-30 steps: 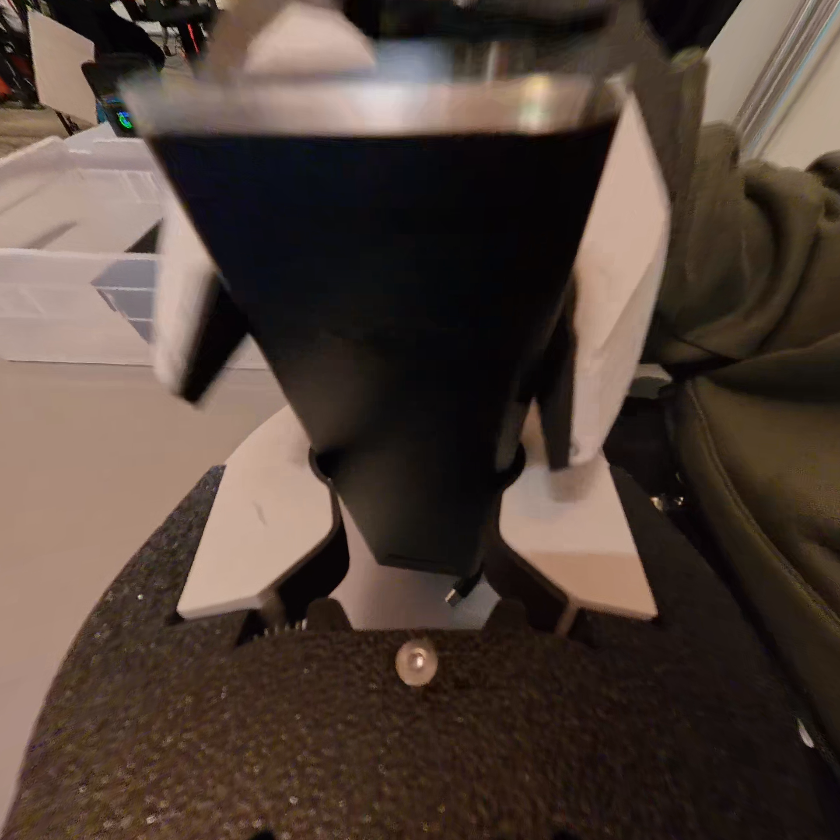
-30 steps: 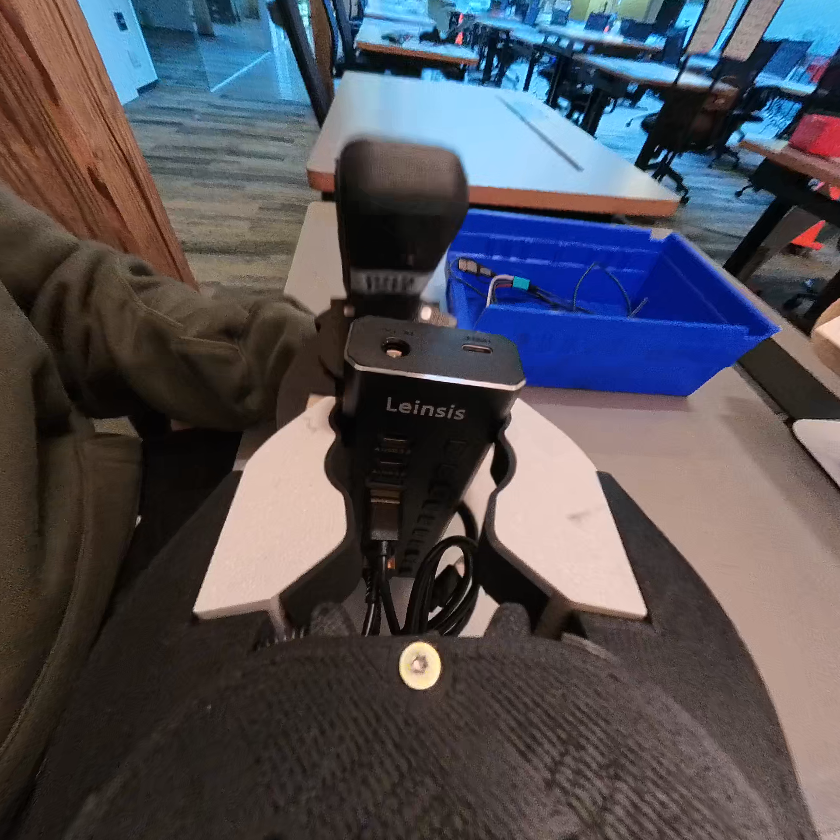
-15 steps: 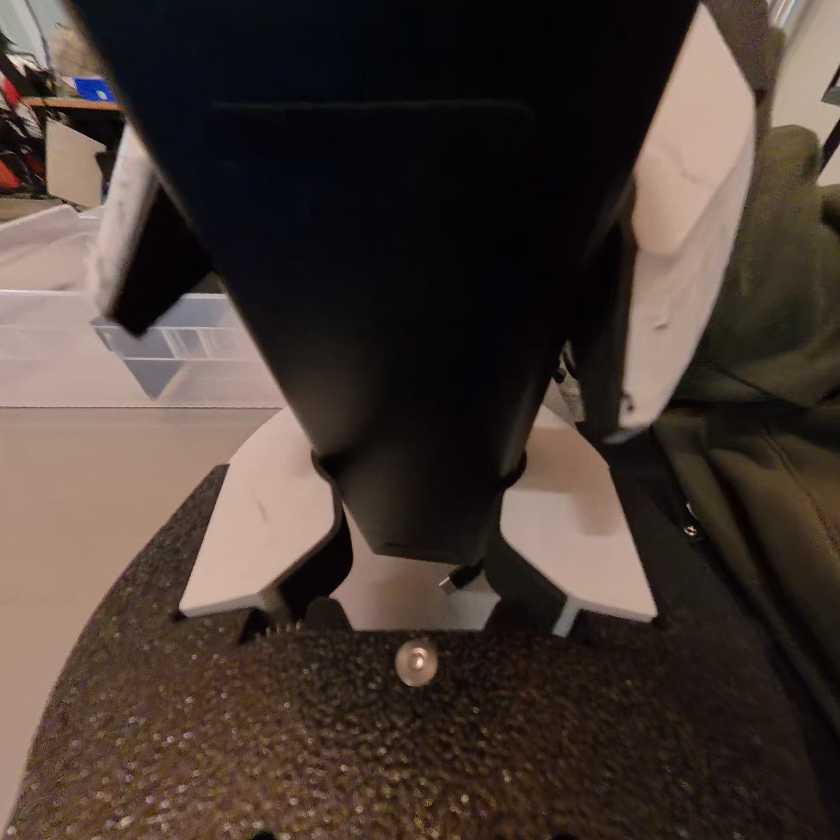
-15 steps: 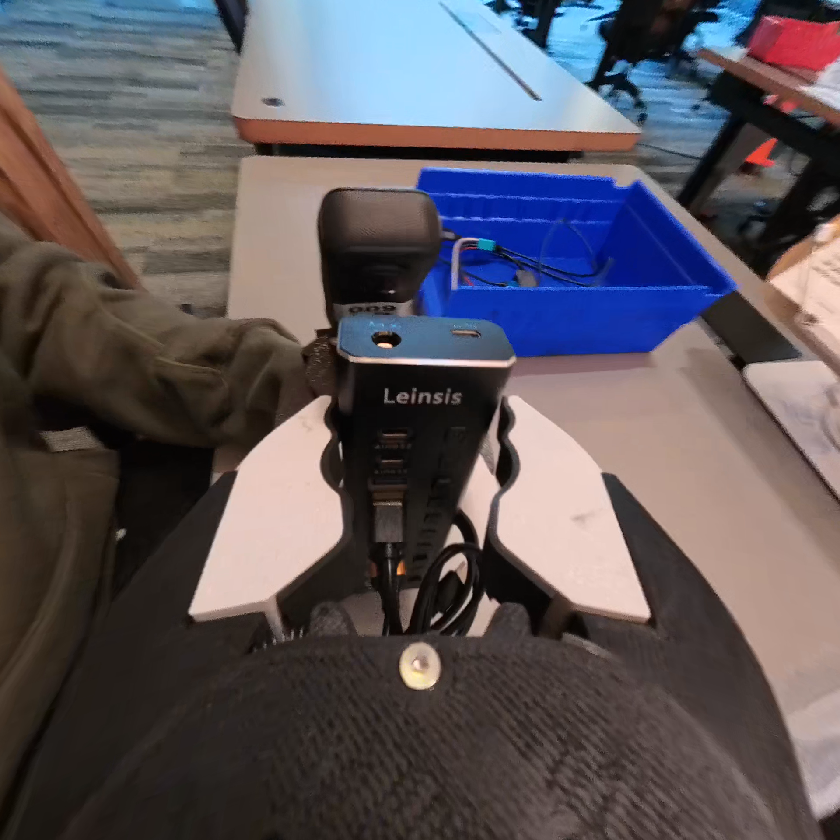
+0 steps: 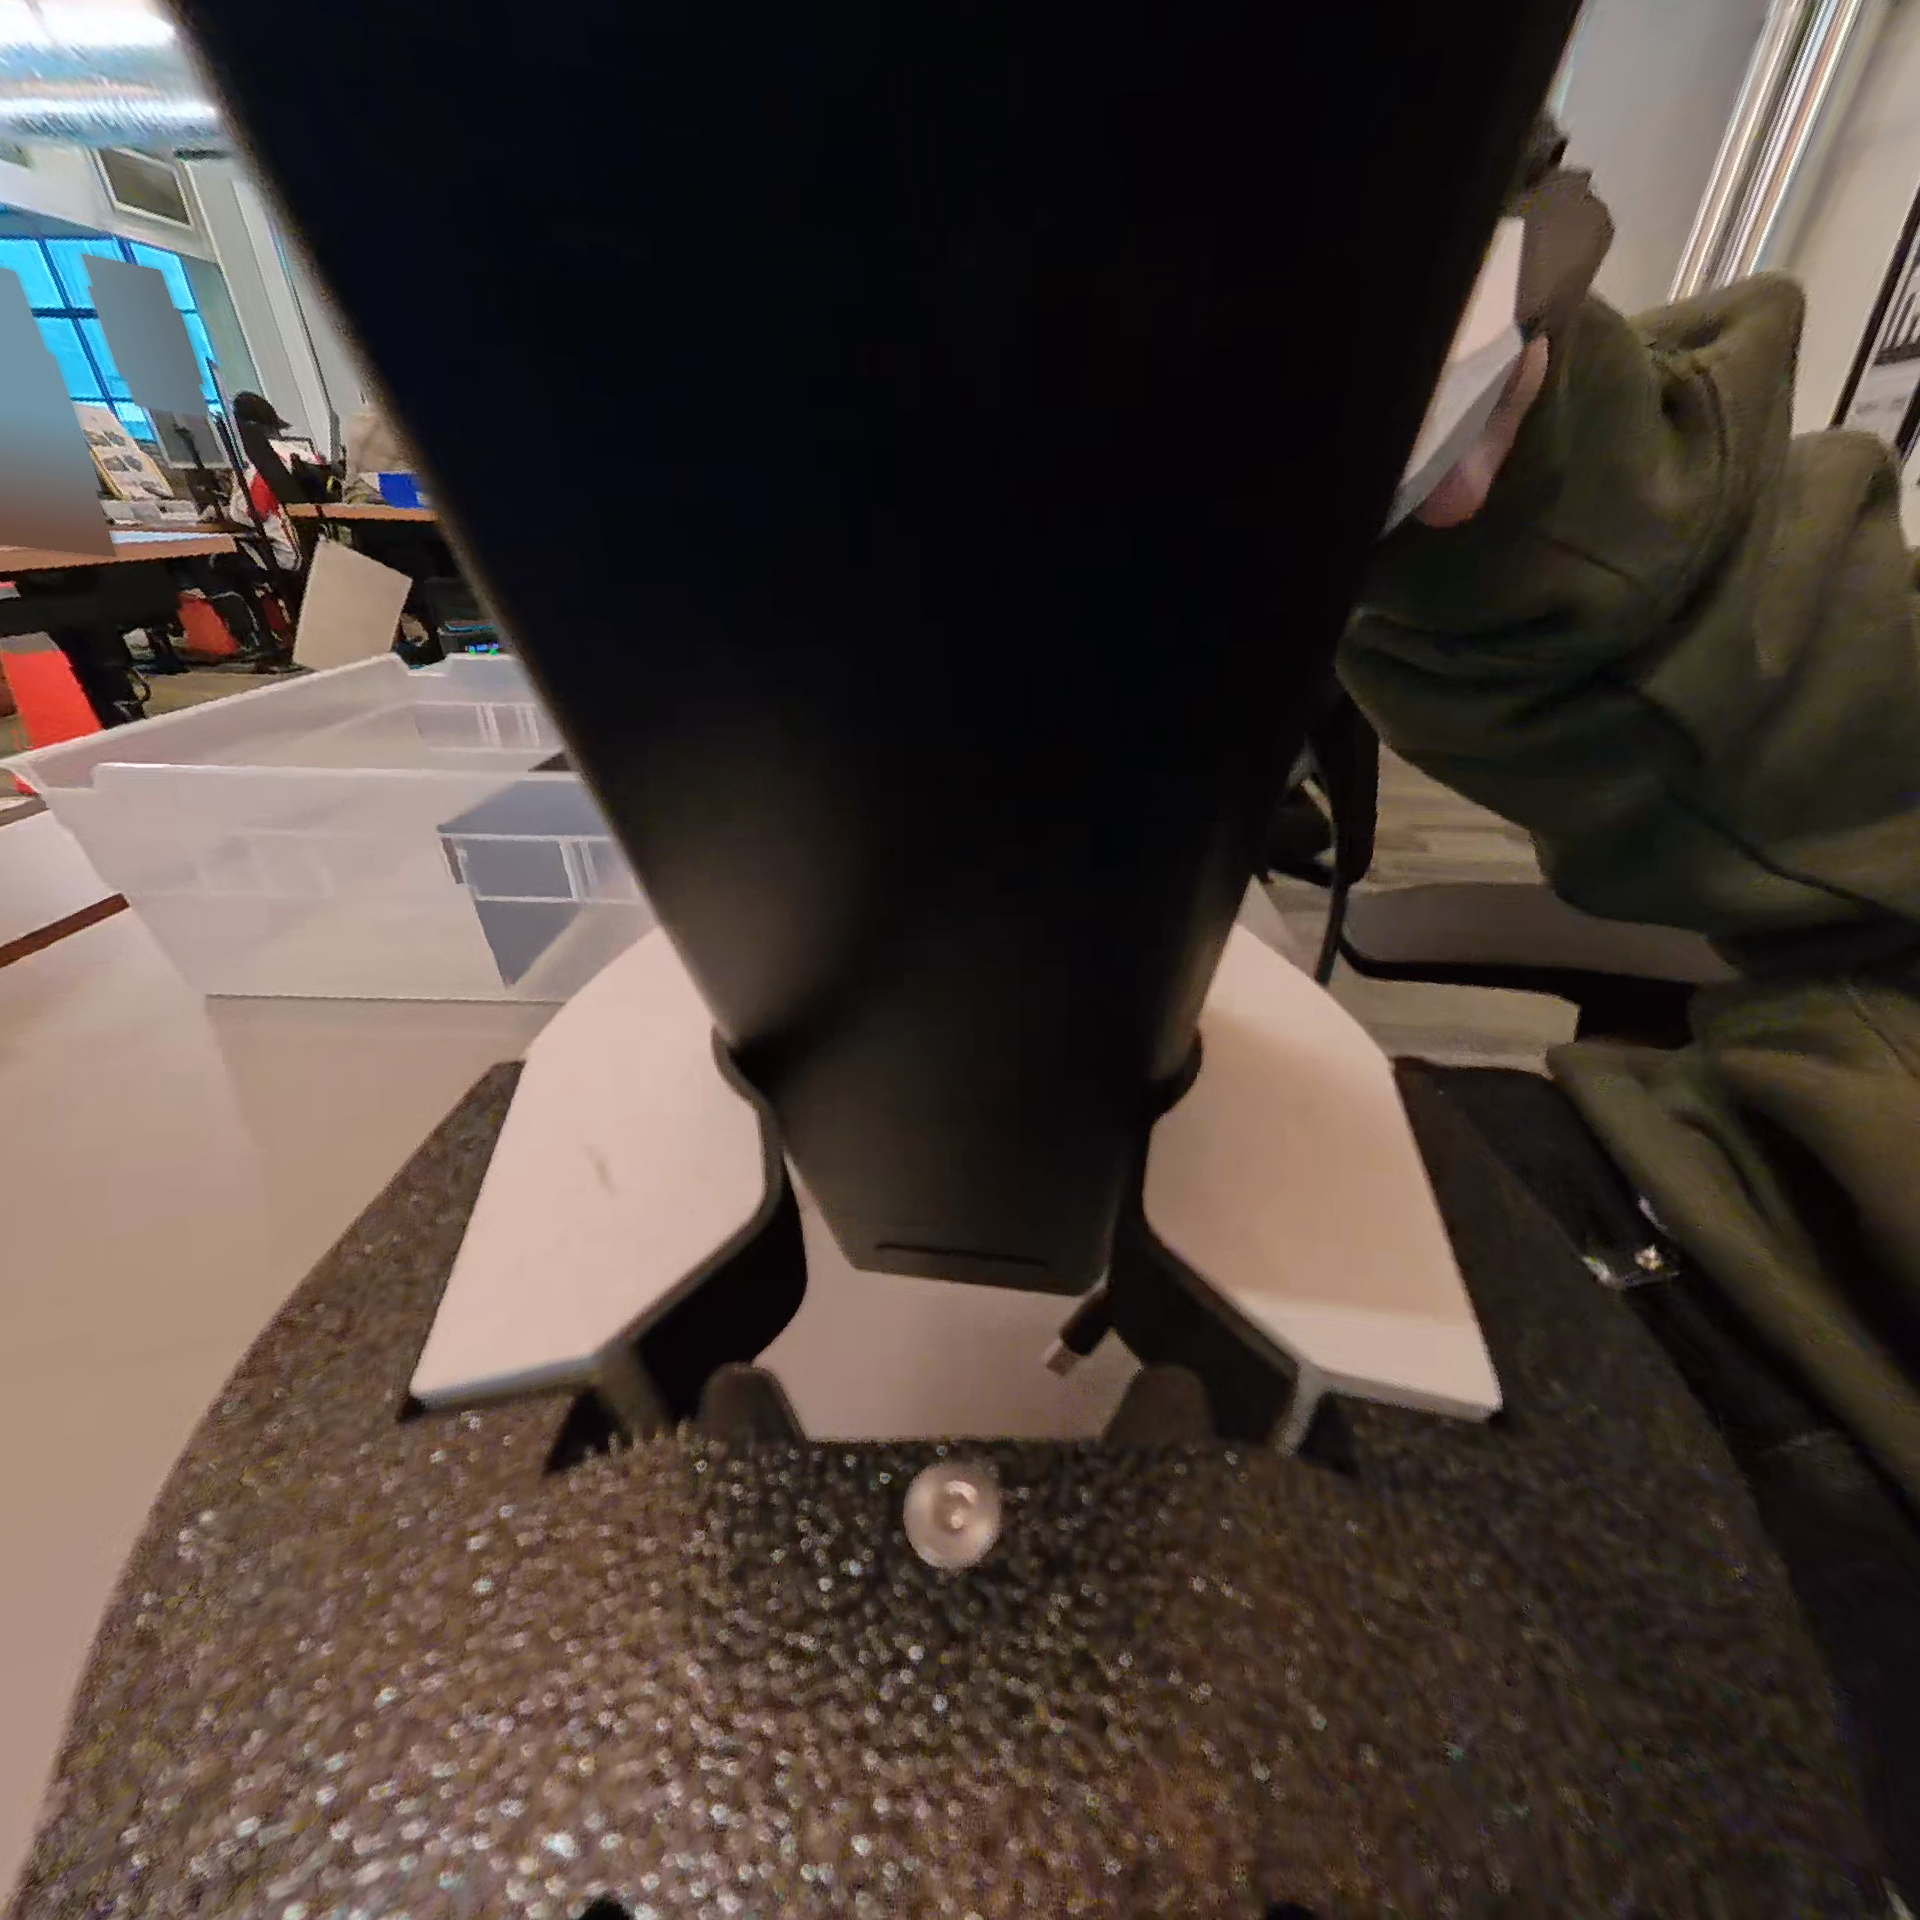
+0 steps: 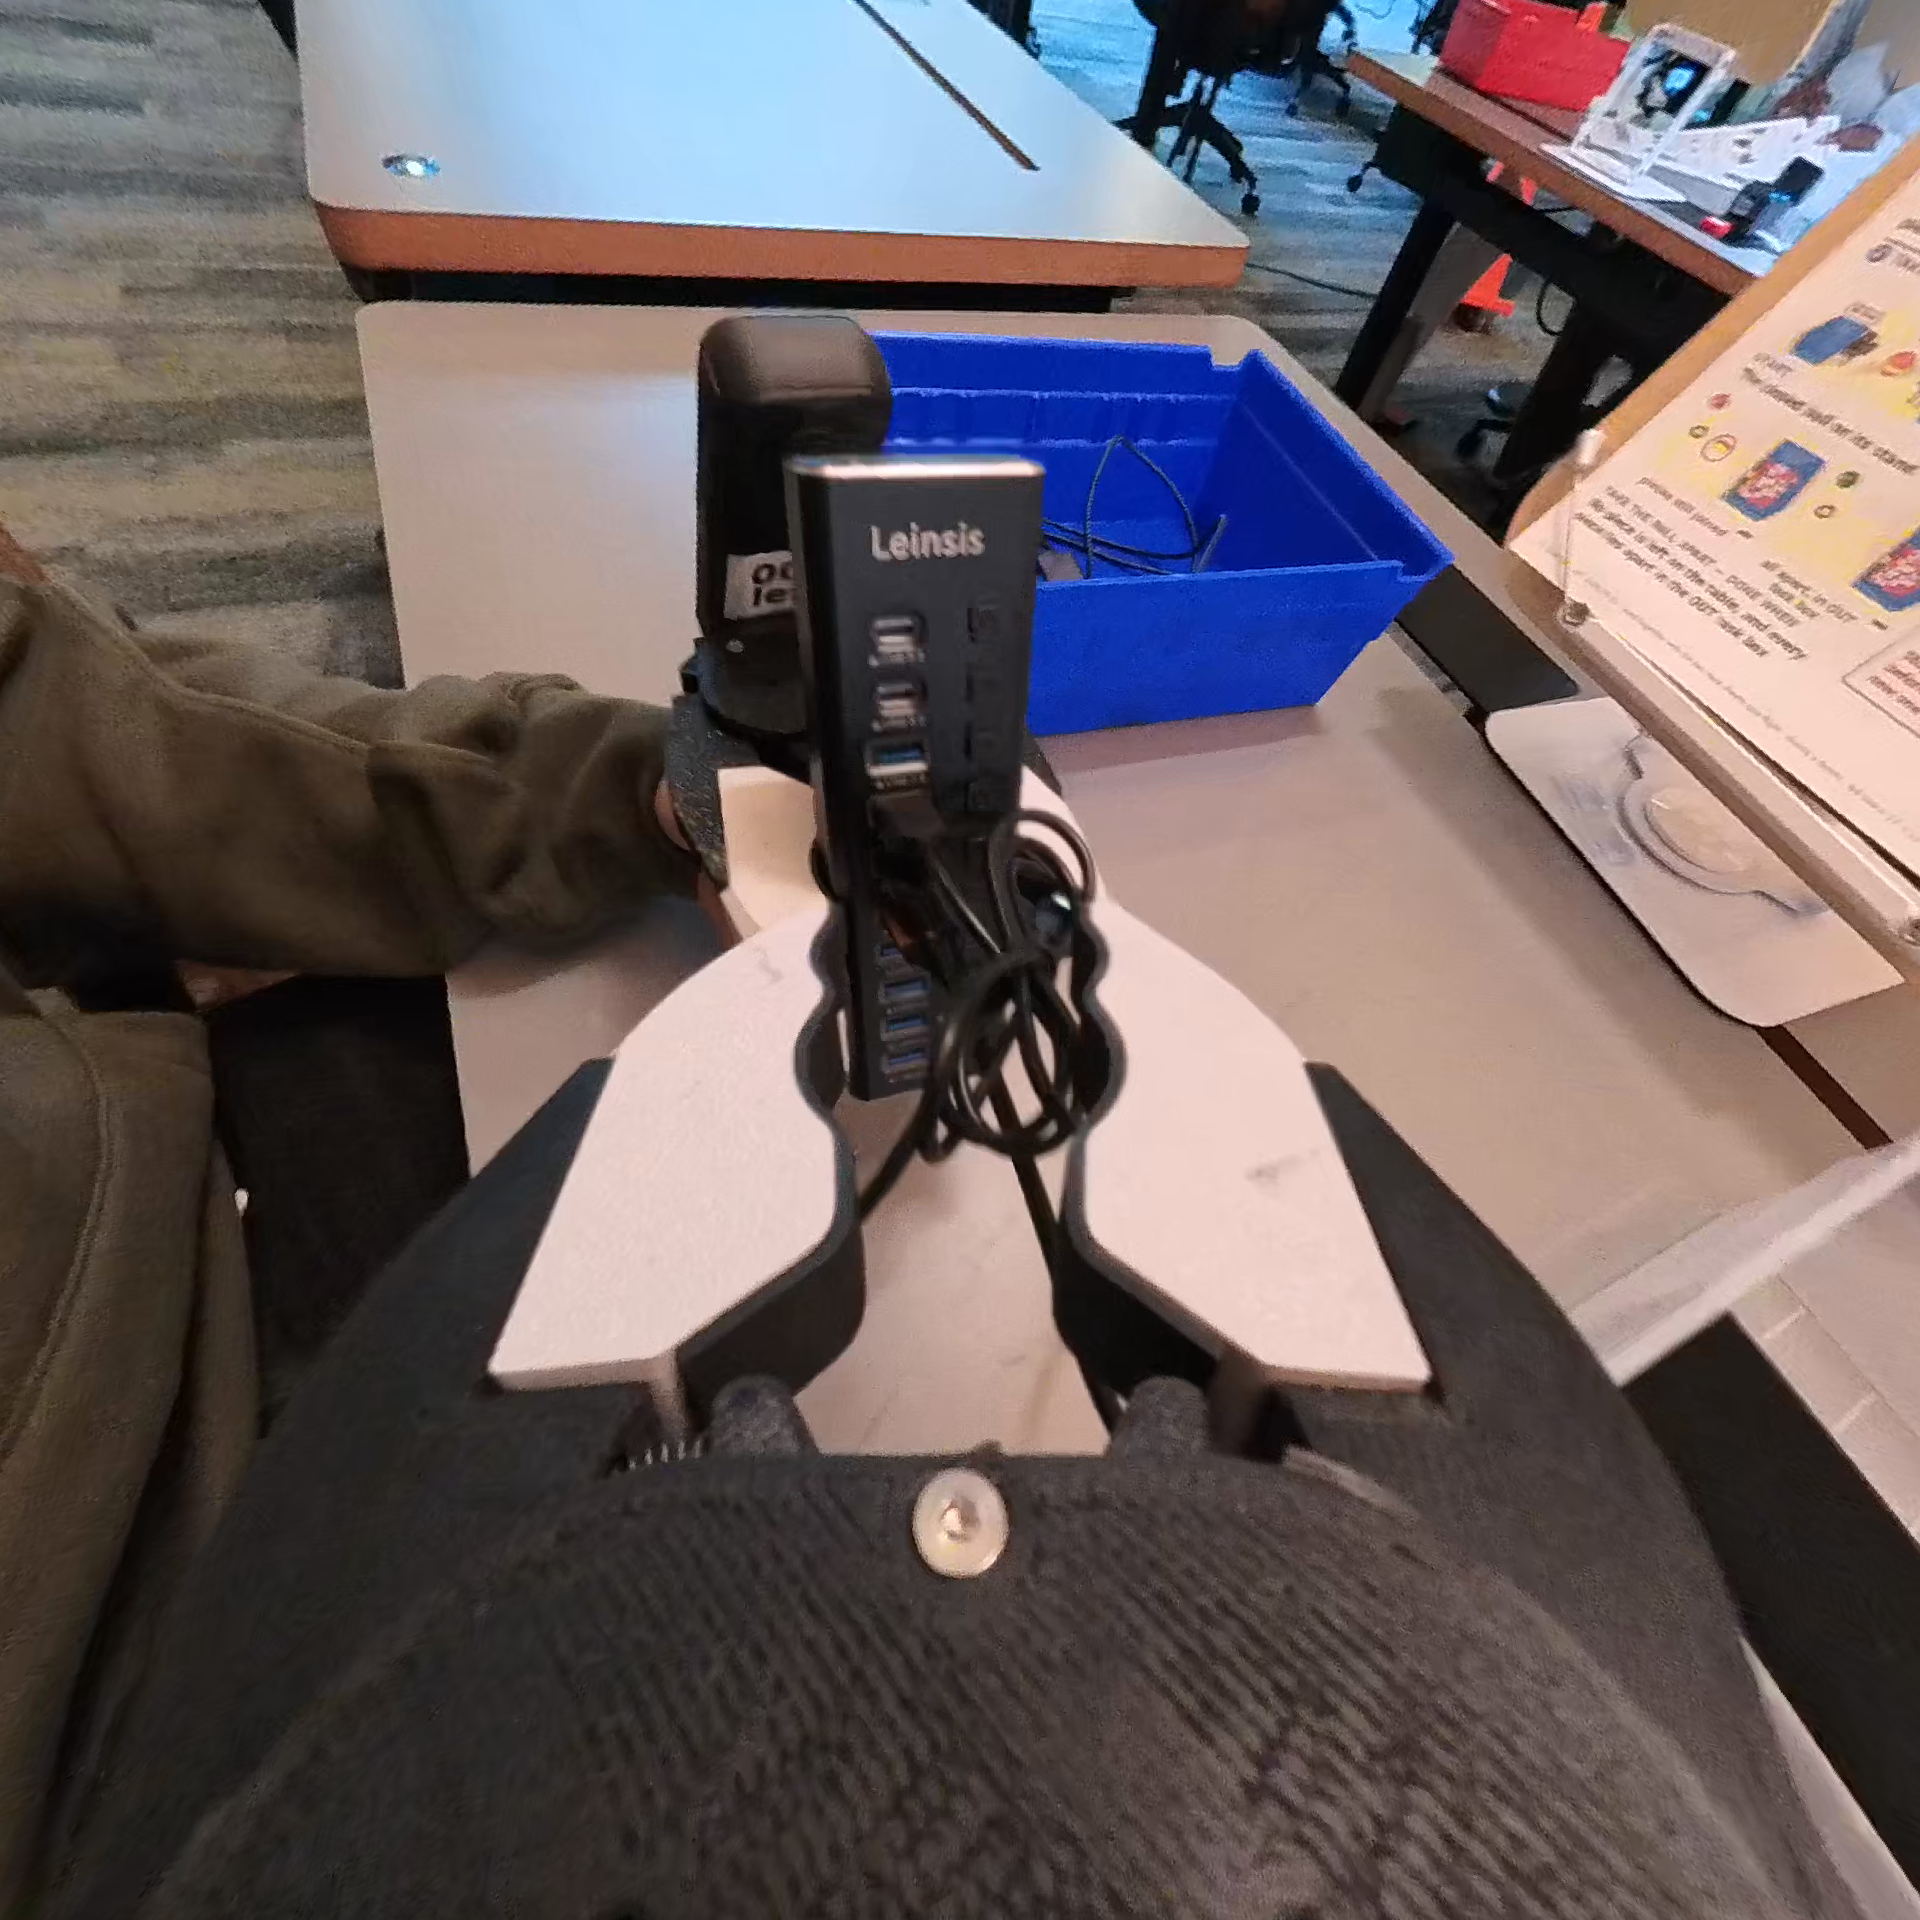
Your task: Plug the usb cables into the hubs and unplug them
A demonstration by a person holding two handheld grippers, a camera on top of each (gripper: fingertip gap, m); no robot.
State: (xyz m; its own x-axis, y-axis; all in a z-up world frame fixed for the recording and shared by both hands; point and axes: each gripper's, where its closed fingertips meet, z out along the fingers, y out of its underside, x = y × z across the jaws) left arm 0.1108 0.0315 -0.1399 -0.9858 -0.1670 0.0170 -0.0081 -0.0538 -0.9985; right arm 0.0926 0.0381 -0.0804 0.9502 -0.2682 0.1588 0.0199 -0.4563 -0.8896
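Note:
A black multi-port usb hub point(image 6: 914, 582) stands upright over the grey table. My left gripper point(image 5: 961, 997) is shut on the hub point(image 5: 935, 623), whose plain back fills the left wrist view. One left finger point(image 6: 764, 831) shows beside the hub in the right wrist view. A black usb cable point(image 6: 1023, 997) is plugged into a middle port point(image 6: 896, 816), and its coil hangs down the hub's front. My right gripper point(image 6: 951, 966) is open, with the hub's lower end and the coil between its fingertips. One right finger point(image 5: 1455, 436) shows past the hub. A loose plug tip point(image 5: 1070, 1345) hangs near the left gripper's base.
A blue bin point(image 6: 1195, 644) holding cables stands behind the hub. A clear plastic bin point(image 5: 312, 852) sits on the table point(image 6: 1351, 935) to the left. A printed board on a stand point(image 6: 1766, 520) is at the right edge. Olive sleeves point(image 6: 312, 810) reach in. About 6 cm separates my left fingertips from my right.
My right gripper has drawn back along the hub, from around its middle to its lower end. The hub now stands more upright, held by the left gripper. The cable has stayed plugged in.

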